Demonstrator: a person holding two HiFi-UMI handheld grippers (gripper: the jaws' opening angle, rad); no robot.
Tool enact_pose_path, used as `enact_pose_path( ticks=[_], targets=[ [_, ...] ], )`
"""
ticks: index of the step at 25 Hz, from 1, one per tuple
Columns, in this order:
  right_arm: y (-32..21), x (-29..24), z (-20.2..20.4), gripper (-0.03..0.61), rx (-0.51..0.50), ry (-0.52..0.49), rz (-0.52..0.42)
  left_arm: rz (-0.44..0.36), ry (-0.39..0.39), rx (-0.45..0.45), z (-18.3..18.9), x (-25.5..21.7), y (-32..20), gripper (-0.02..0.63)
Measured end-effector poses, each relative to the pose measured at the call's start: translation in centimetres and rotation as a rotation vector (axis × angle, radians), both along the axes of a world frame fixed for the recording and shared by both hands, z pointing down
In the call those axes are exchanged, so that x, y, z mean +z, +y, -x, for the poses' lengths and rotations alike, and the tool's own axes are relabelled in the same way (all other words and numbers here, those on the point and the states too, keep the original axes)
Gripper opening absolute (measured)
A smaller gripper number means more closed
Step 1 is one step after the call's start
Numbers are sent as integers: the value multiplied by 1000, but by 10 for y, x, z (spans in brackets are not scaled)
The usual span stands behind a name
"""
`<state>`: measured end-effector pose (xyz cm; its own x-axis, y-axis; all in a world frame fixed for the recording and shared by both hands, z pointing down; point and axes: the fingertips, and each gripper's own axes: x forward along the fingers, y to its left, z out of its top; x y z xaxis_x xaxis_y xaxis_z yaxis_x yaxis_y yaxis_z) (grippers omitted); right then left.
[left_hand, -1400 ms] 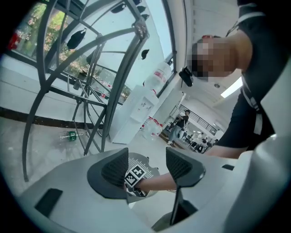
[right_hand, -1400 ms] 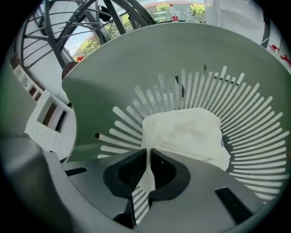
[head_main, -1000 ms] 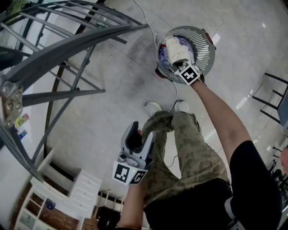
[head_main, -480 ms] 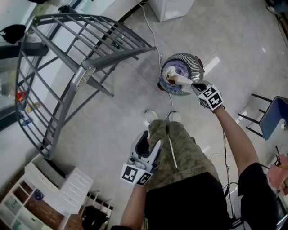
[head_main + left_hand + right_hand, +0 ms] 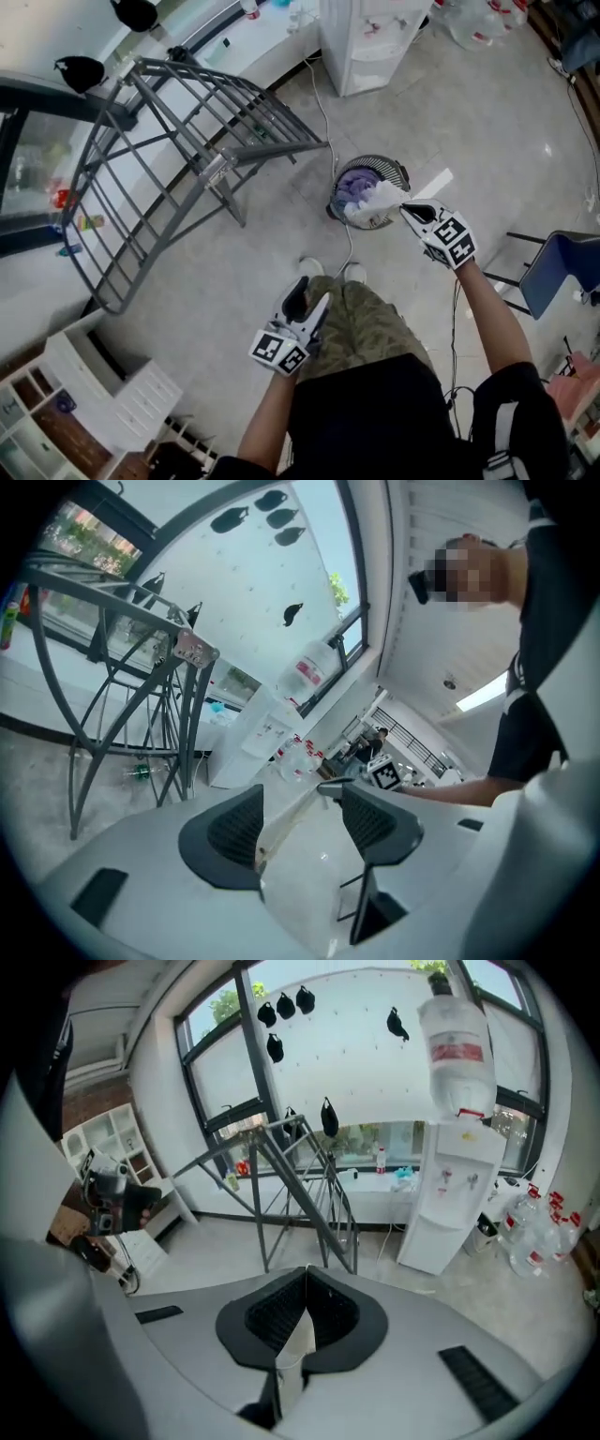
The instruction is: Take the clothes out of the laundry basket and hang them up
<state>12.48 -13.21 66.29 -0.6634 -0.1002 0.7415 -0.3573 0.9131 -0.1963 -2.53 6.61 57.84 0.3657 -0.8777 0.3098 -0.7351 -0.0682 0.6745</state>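
Note:
A round grey laundry basket (image 5: 401, 174) stands on the floor ahead of my feet, with purple clothes (image 5: 354, 184) inside. My right gripper (image 5: 405, 210) is shut on a white cloth (image 5: 375, 202) that hangs above the basket; in the right gripper view a strip of the white cloth (image 5: 298, 1349) is pinched between the closed jaws. My left gripper (image 5: 308, 302) hangs open over my legs with nothing between its pads (image 5: 232, 829). The grey drying rack (image 5: 178, 159) stands to the left, and the drying rack (image 5: 295, 1190) shows ahead in the right gripper view.
A white water dispenser (image 5: 370, 37) stands behind the basket, with bottles (image 5: 478, 21) beside it. A blue chair (image 5: 559, 274) is at the right. White shelving (image 5: 103, 398) sits at the lower left. A cable (image 5: 323, 112) runs across the floor.
My right gripper rose out of the basket with the white cloth pulled up in it. My left gripper rose a little. The head view lifted, showing more of the room.

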Motion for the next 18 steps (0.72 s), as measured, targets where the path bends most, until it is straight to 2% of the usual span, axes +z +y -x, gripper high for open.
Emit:
enact_pose_path(
  ticks=[3, 6, 10, 14, 18],
  targets=[
    [-10, -58, -3, 0, 39, -50, -65, -13, -84, 65, -4, -6, 2, 242],
    [-22, -113, -11, 0, 119, -100, -125, -34, -170, 148, -14, -10, 5, 242],
    [-26, -189, -15, 0, 186, -172, -185, -54, -113, 155, -23, -22, 5, 242],
    [-12, -269, 0, 0, 144, -241, -273, -70, -129, 193, -33, -41, 10, 242],
    [-4, -332, 14, 0, 106, -312, -332, -72, -126, 236, -55, -40, 0, 242]
  ],
)
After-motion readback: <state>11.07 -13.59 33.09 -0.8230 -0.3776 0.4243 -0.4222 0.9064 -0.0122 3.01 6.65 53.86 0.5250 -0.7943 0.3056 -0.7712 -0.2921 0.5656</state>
